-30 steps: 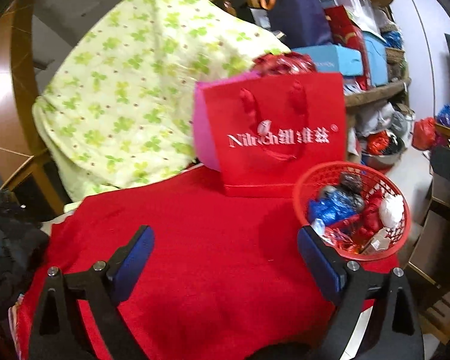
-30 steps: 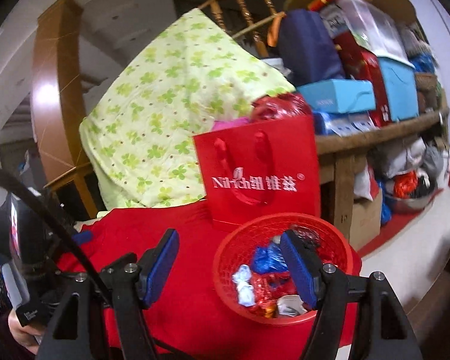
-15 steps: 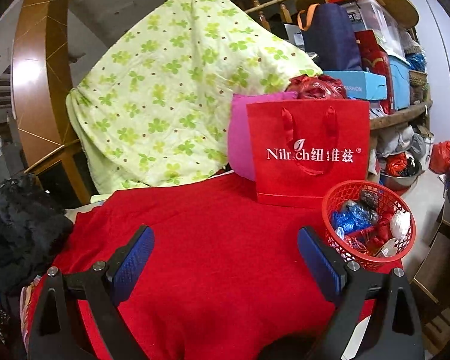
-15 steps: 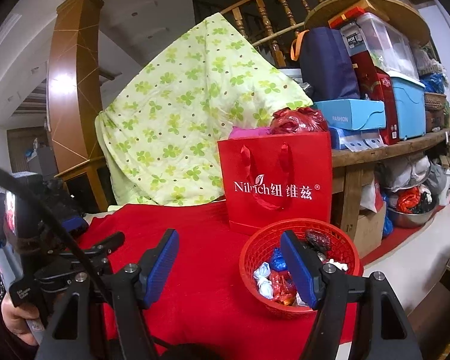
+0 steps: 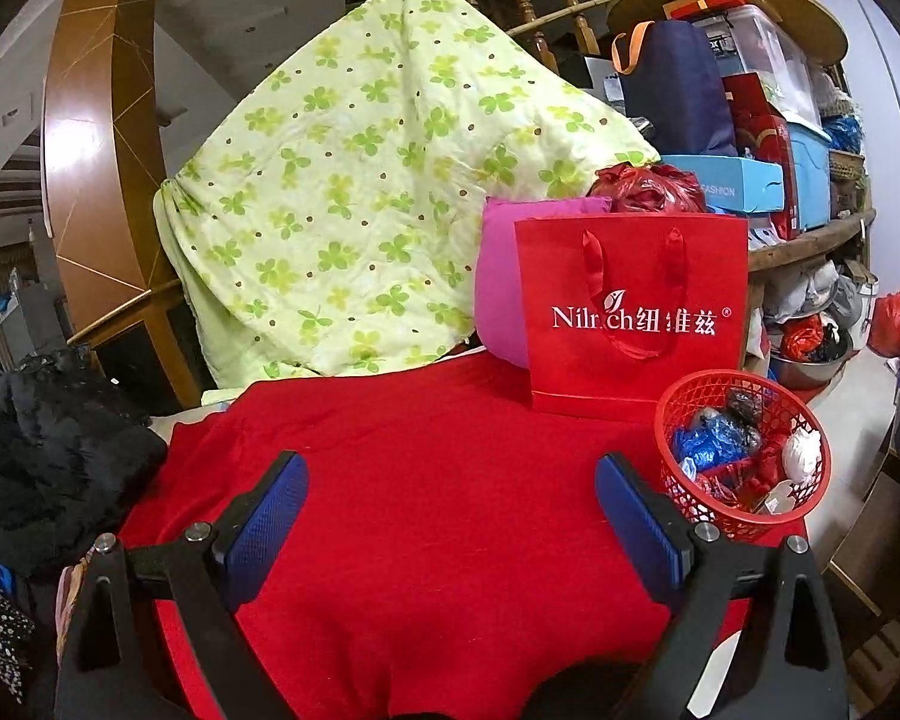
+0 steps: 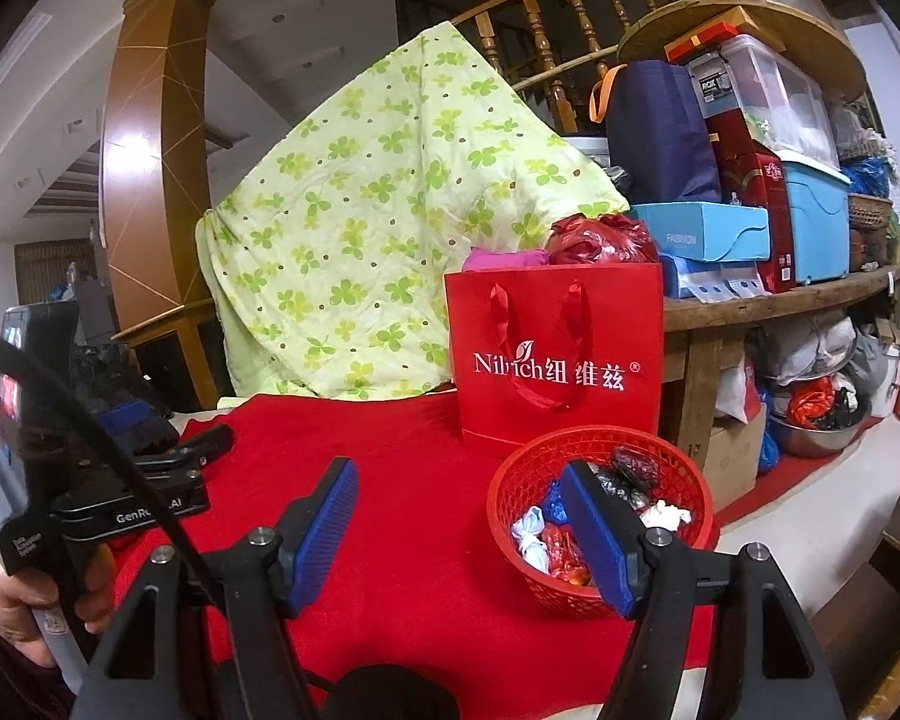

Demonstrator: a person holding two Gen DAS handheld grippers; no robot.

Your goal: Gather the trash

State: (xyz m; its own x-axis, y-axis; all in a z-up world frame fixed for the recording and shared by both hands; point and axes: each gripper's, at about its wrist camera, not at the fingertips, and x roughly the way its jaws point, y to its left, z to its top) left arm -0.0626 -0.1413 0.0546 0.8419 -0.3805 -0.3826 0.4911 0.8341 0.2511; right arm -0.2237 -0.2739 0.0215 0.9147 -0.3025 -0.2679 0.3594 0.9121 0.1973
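Observation:
A red mesh basket (image 5: 678,402) (image 6: 510,480) sits at the right edge of a table under a red cloth (image 5: 438,480) (image 6: 408,492). It holds several crumpled wrappers in blue (image 5: 714,435), red (image 6: 561,549), white (image 6: 531,534) and black (image 6: 636,465). My left gripper (image 5: 453,516) is open and empty above the cloth, left of the basket. My right gripper (image 6: 462,531) is open and empty, its right finger in front of the basket. The left gripper's body (image 6: 120,492) shows at the left of the right wrist view.
A red Nilrich paper bag (image 5: 636,318) (image 6: 558,360) stands behind the basket, with a pink cushion (image 5: 501,282) beside it. A green clover quilt (image 5: 360,192) hangs behind. Black clothing (image 5: 48,450) lies left. Cluttered shelves (image 6: 780,294) stand right.
Both grippers have pulled back and risen from the table, so the basket and bag look smaller and further off. Both stayed open and empty.

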